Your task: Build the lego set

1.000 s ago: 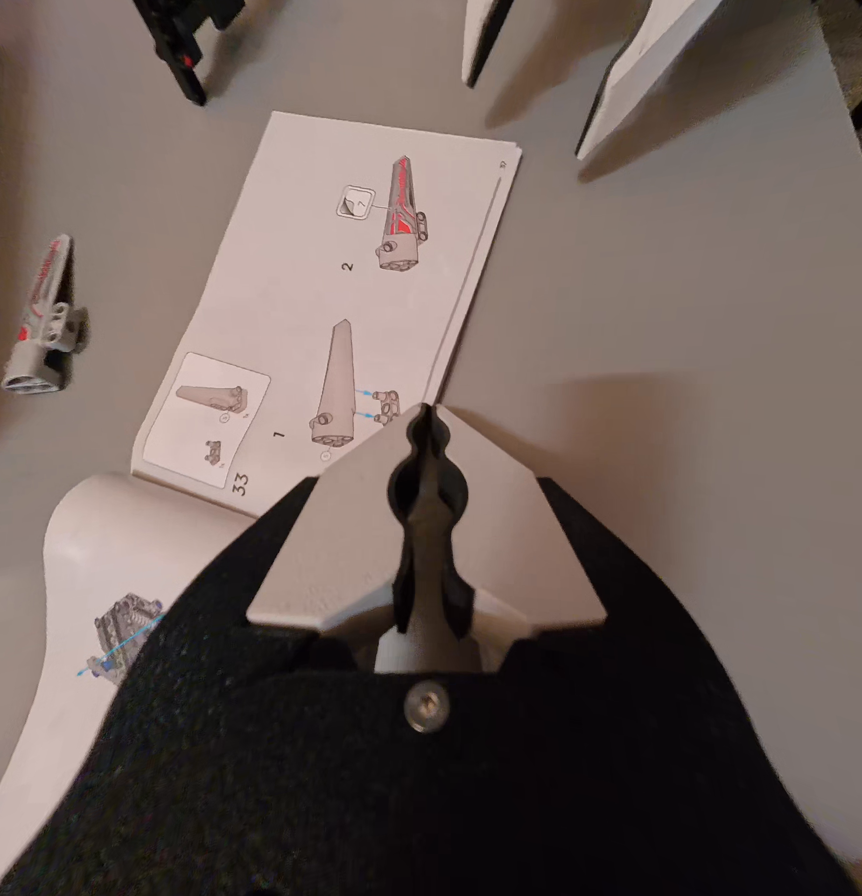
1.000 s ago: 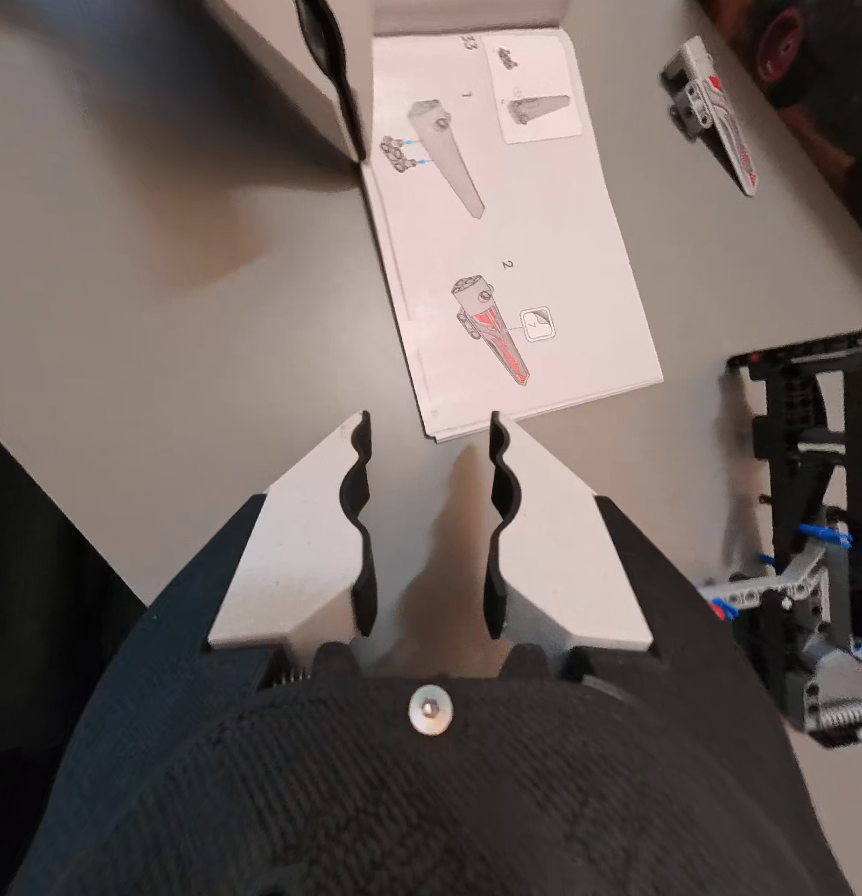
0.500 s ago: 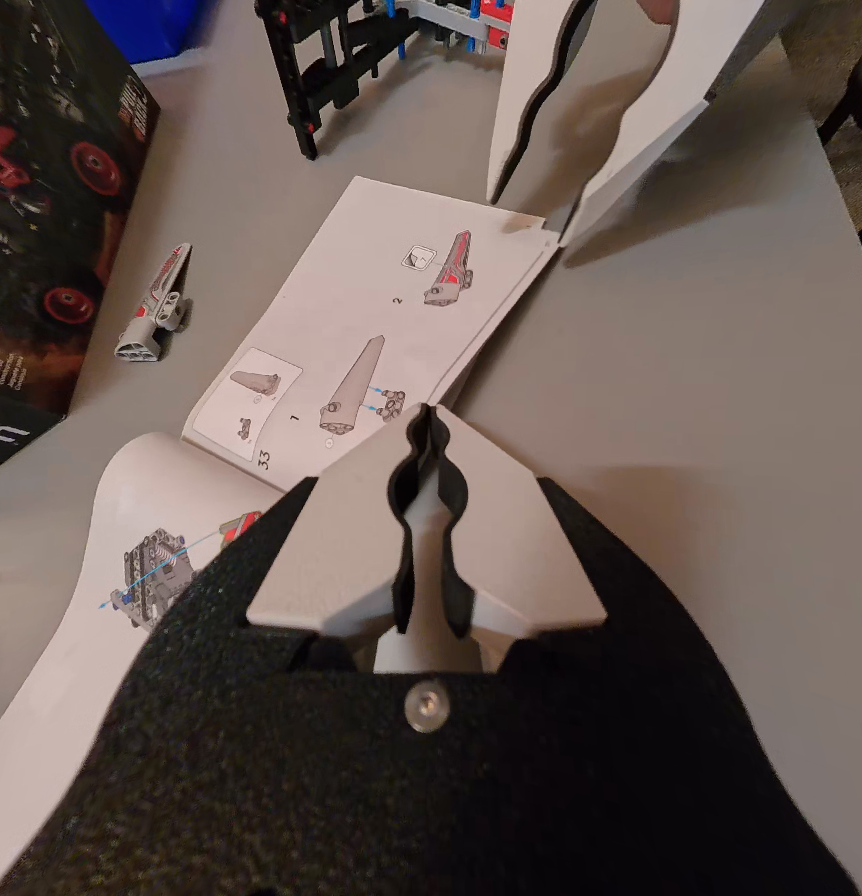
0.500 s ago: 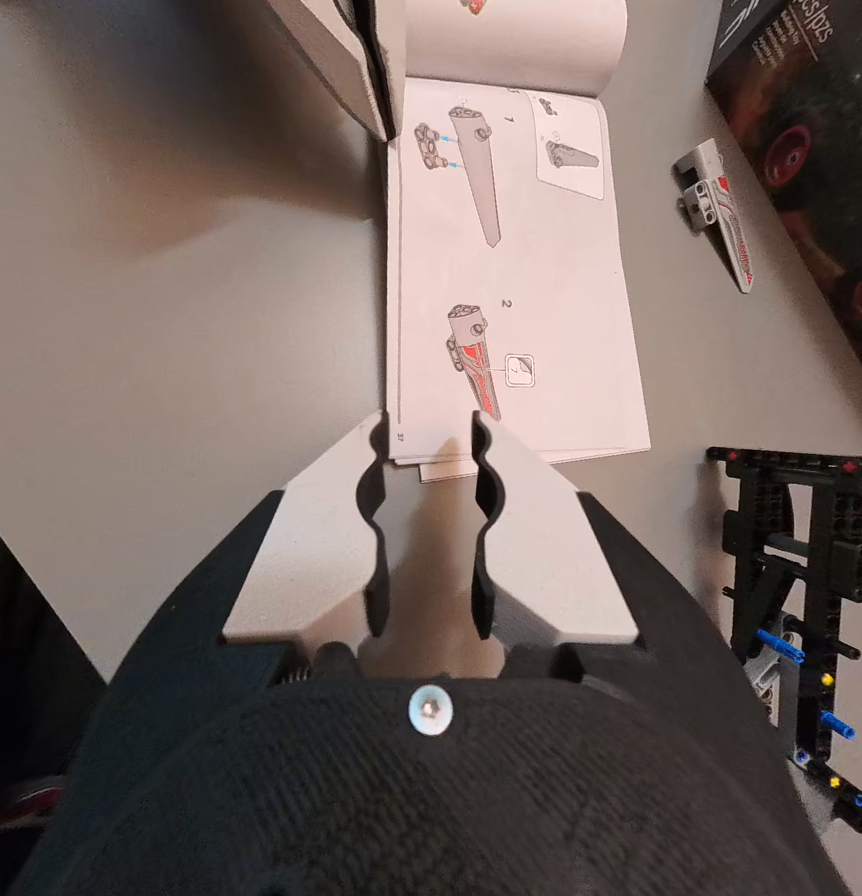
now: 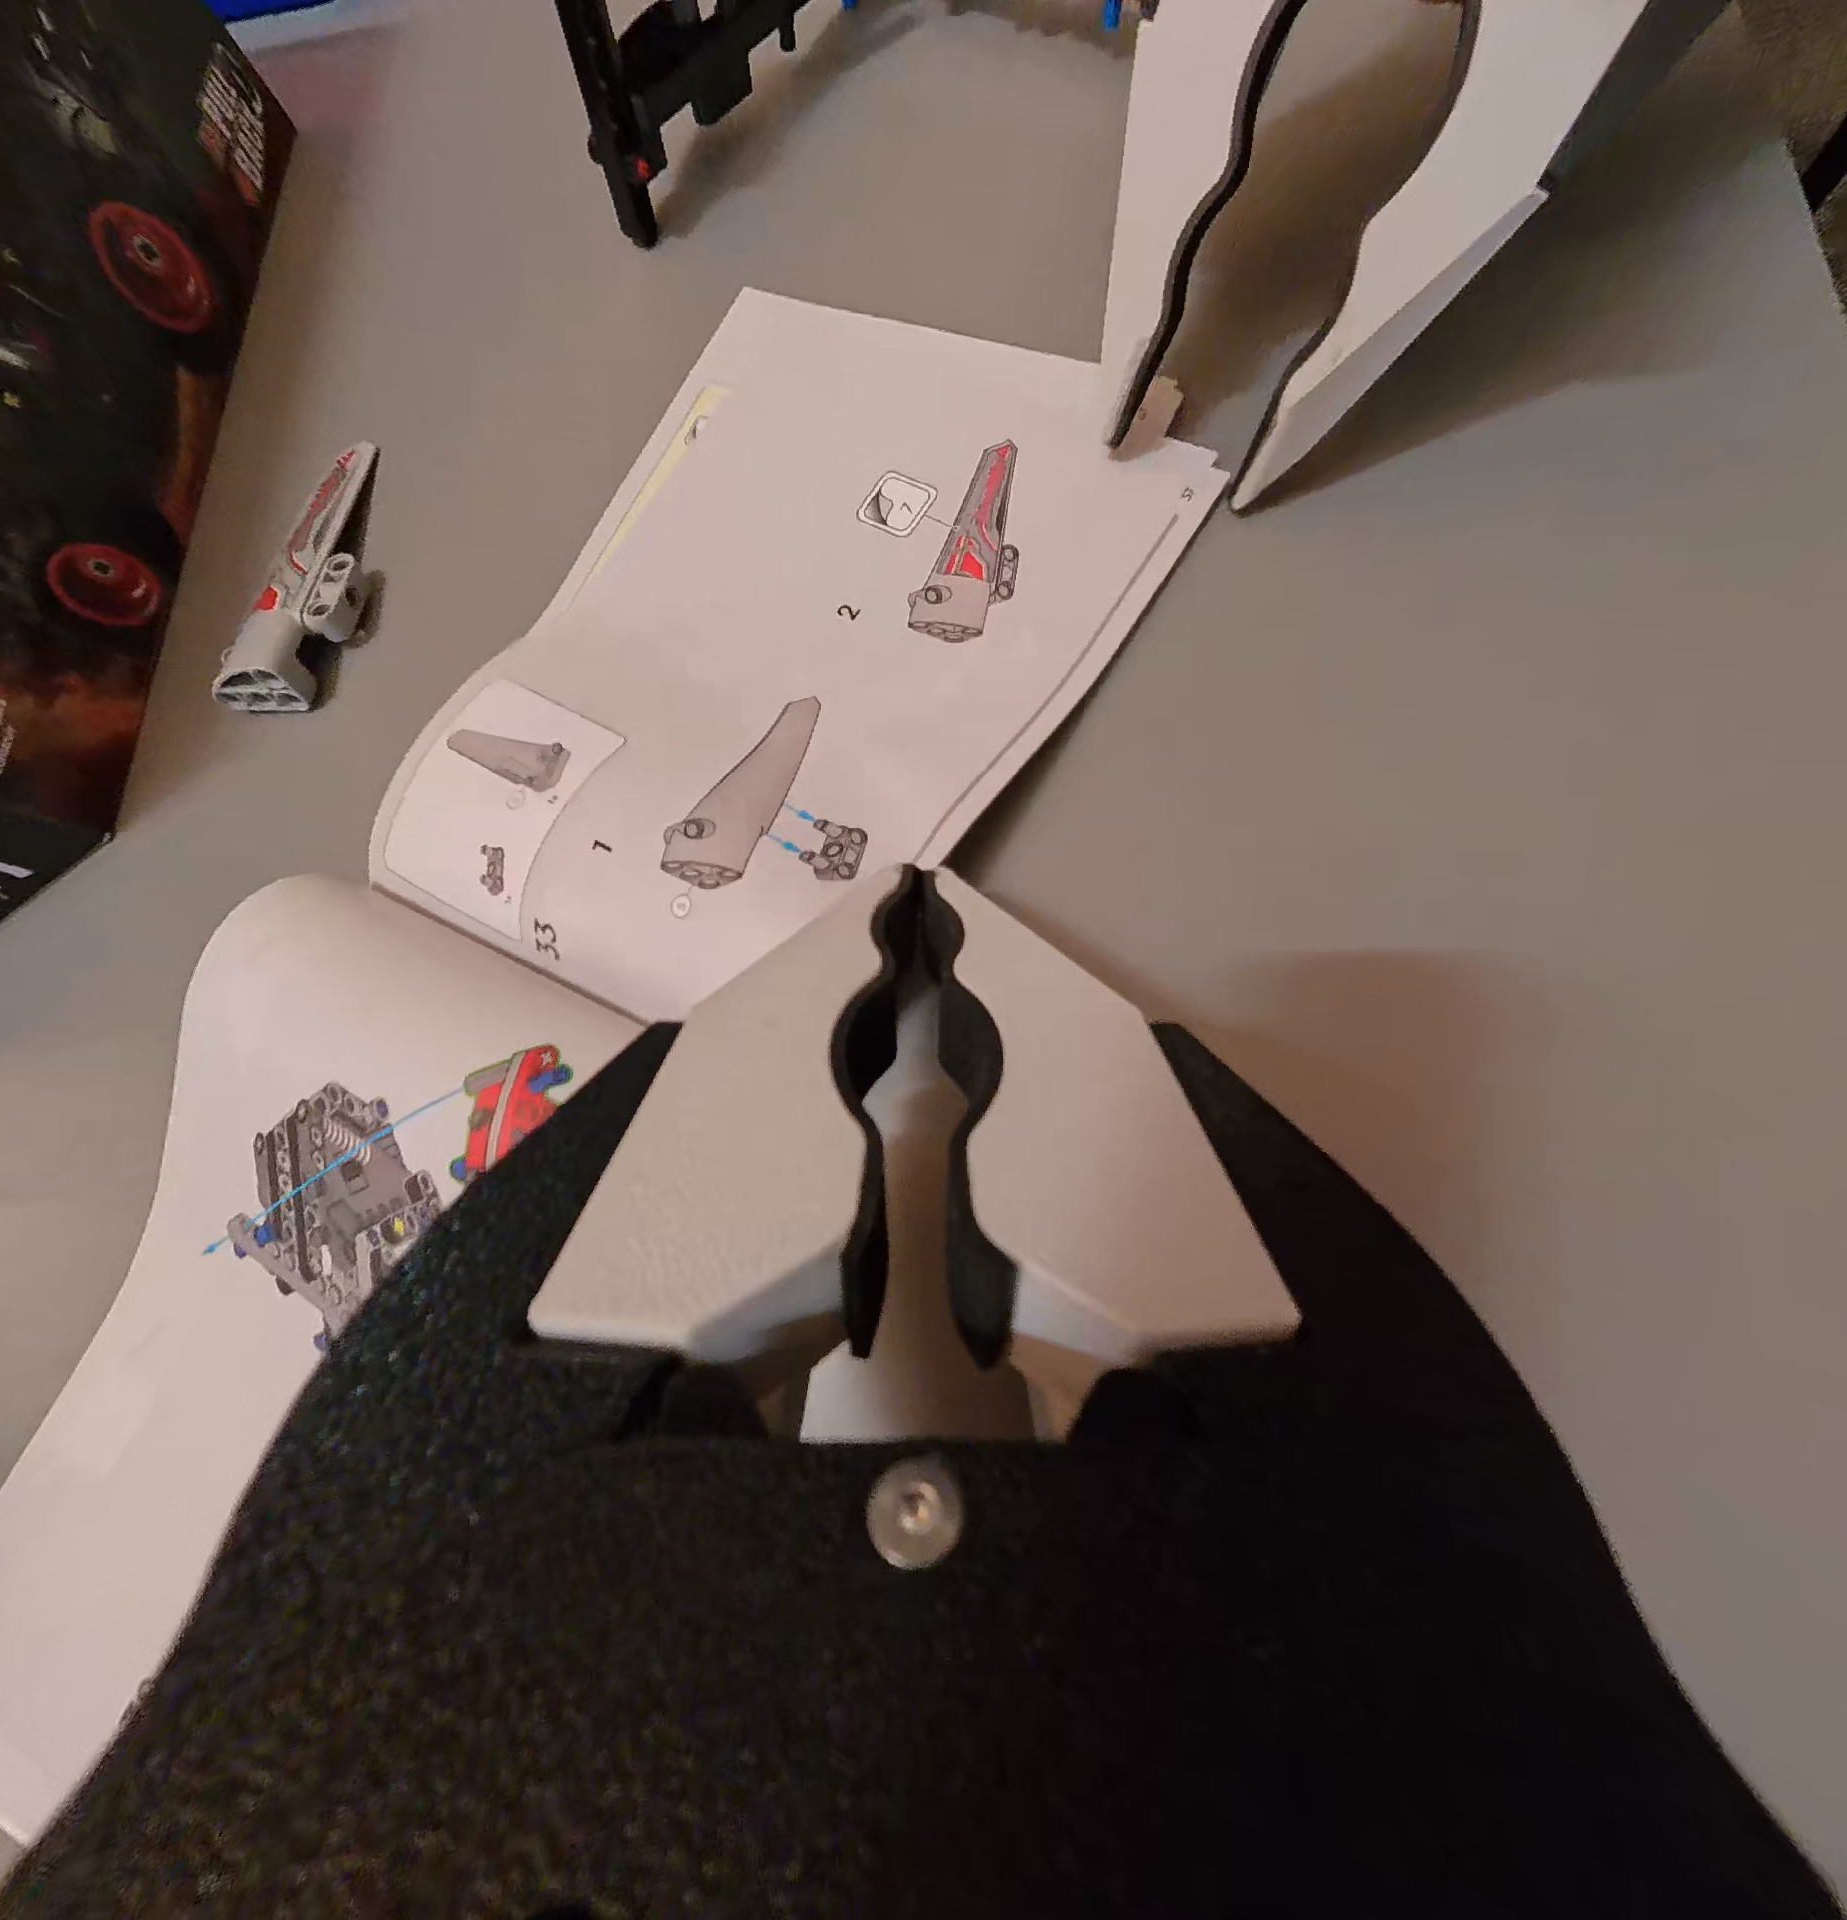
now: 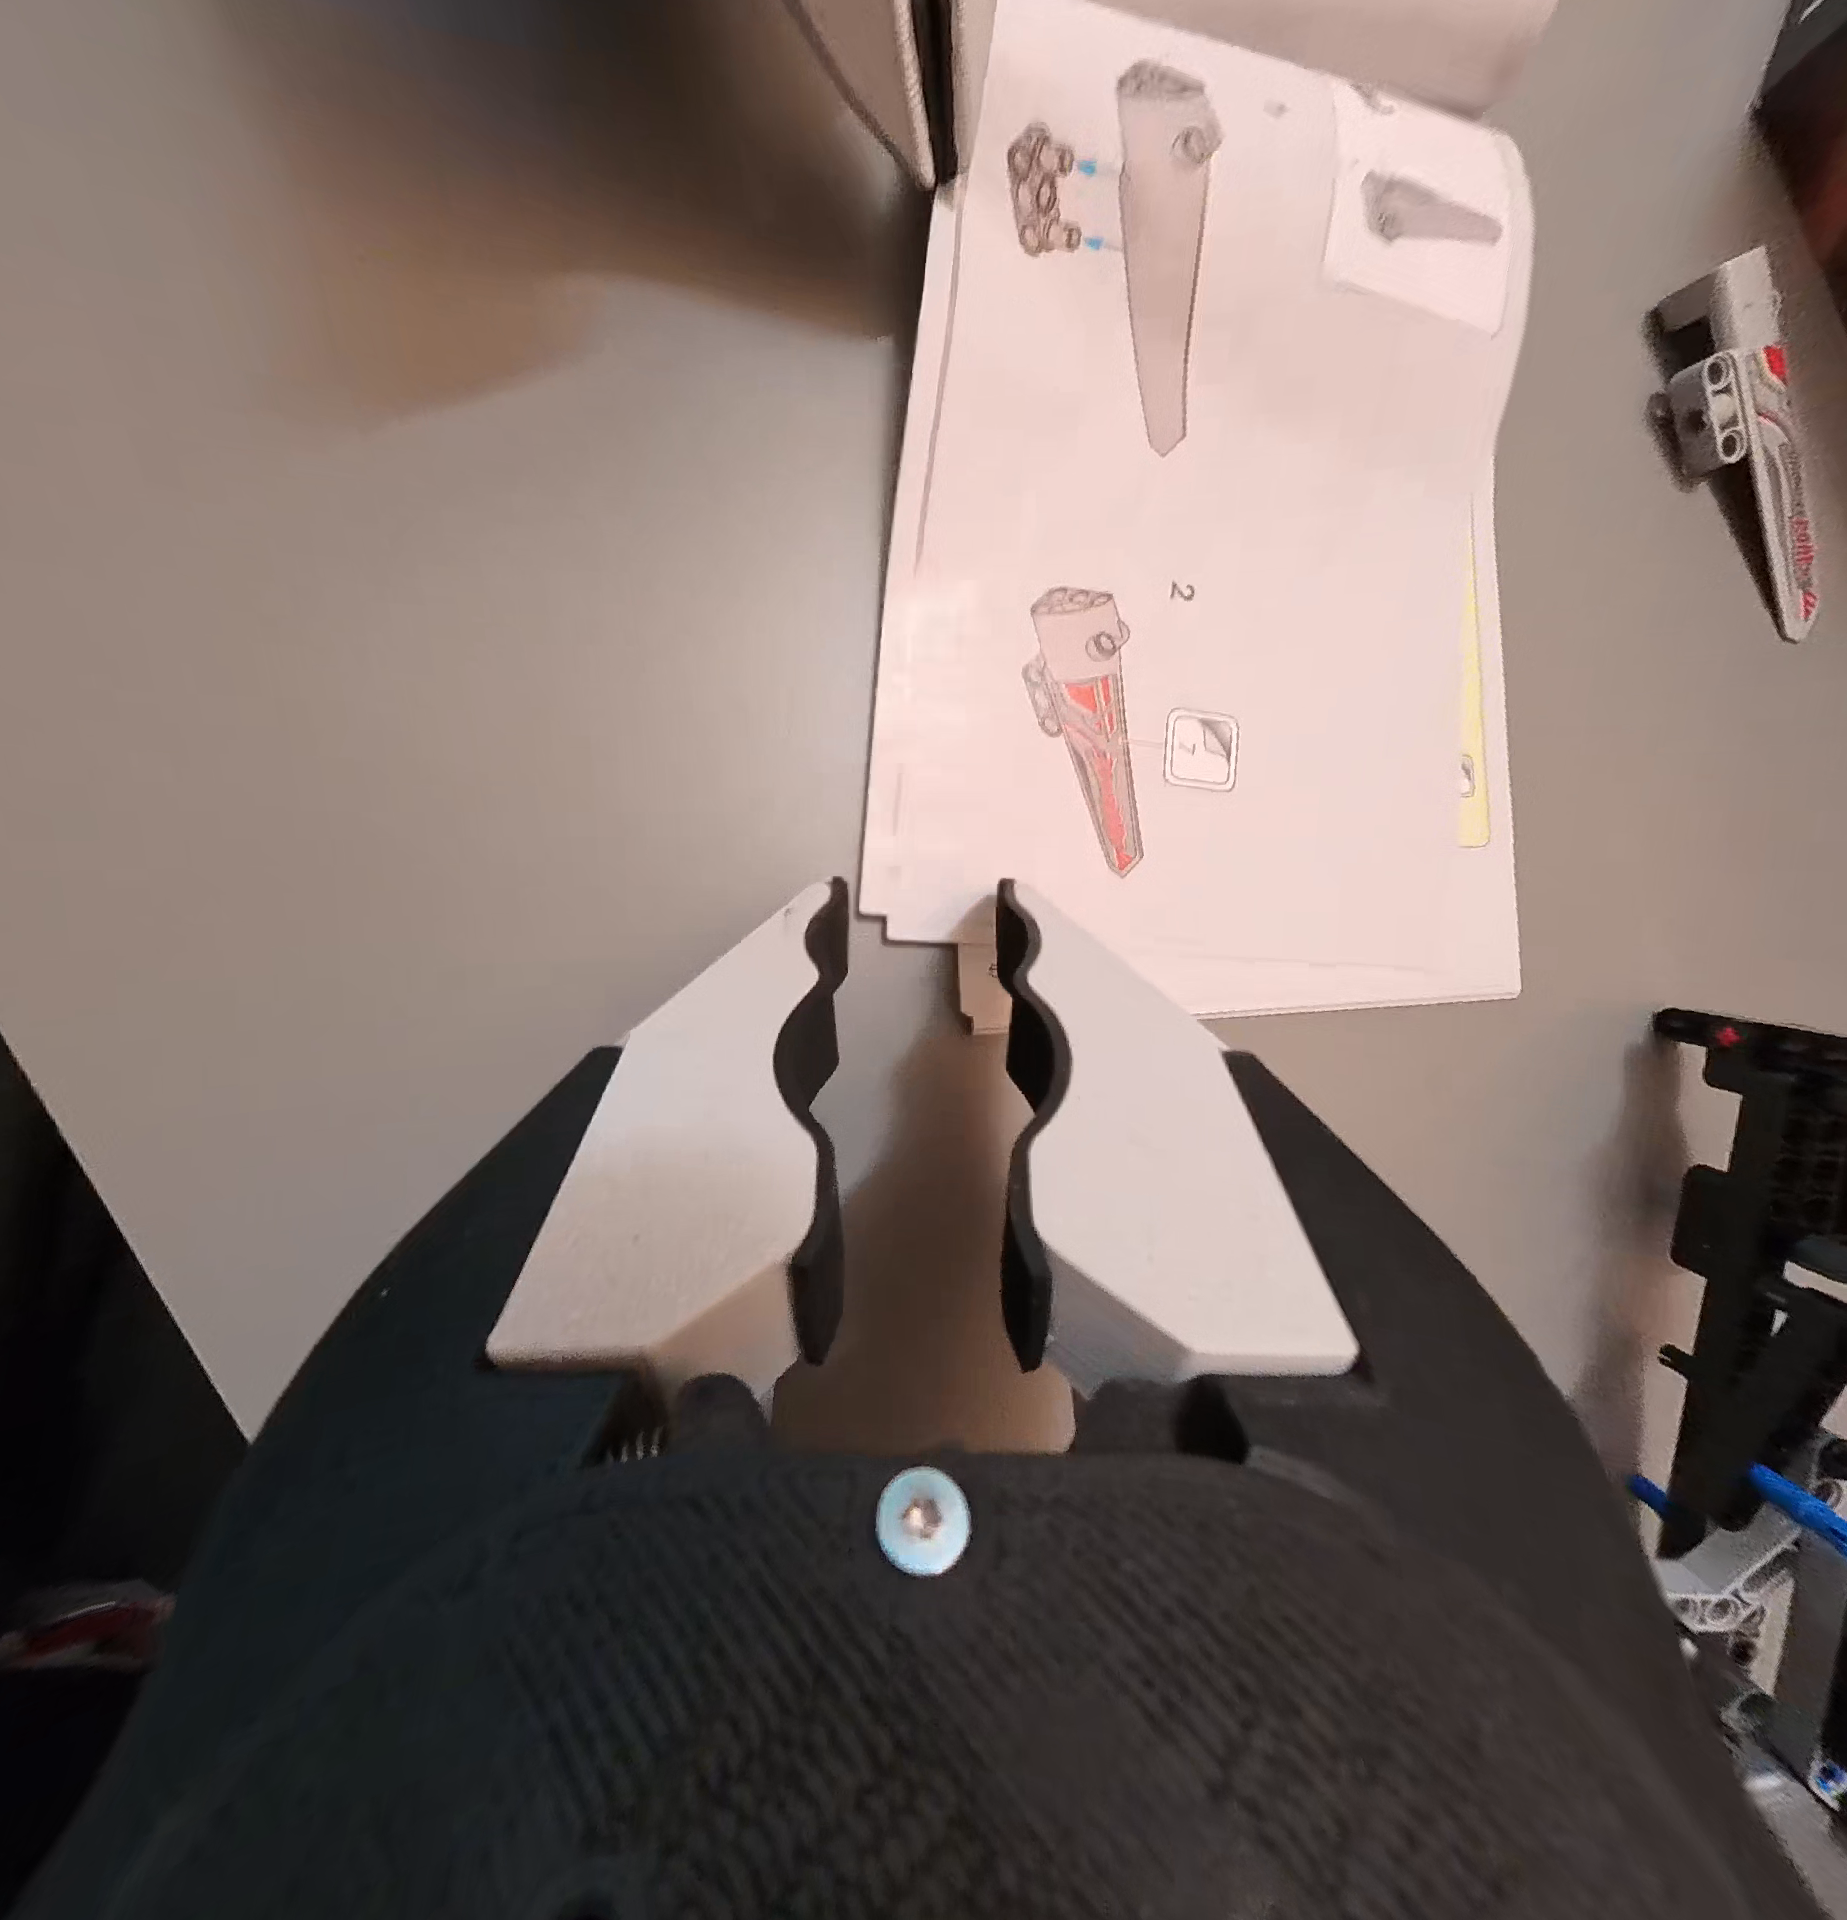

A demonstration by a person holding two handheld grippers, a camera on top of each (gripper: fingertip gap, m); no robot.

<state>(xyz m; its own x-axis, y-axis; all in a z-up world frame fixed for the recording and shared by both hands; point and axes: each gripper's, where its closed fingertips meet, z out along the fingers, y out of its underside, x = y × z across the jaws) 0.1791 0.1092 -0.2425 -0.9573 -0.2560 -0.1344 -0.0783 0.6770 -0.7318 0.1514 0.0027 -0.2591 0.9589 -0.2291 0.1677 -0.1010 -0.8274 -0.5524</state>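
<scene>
In the left wrist view, a dark printed box (image 5: 77, 436) stands at the far left on the grey table (image 5: 1470, 831). Just to its right lies a grey pointed piece with red markings (image 5: 301, 592), alone on the table and well apart from both grippers. Next comes the open instruction booklet (image 5: 794, 644), with one page curling up in the lower left. The left gripper (image 5: 911, 883) sits over the near edge of the booklet; its jaws are pressed together at the tips, and nothing can be seen between them. Behind the booklet stands a black frame model (image 5: 670, 94) (only its lower part shows). At the far right corner of the booklet is the right gripper (image 5: 1189, 457), its jaws parted, one tip touching the paper corner.

In the right wrist view, the right gripper (image 6: 919, 894) has a clear gap between its two fingers, and the corner of the booklet (image 6: 1262, 623) lies in that gap; it grips nothing. To the right lies the same pointed piece (image 6: 1750, 436), and lower right the black frame model (image 6: 1781, 1247) with blue pins.
</scene>
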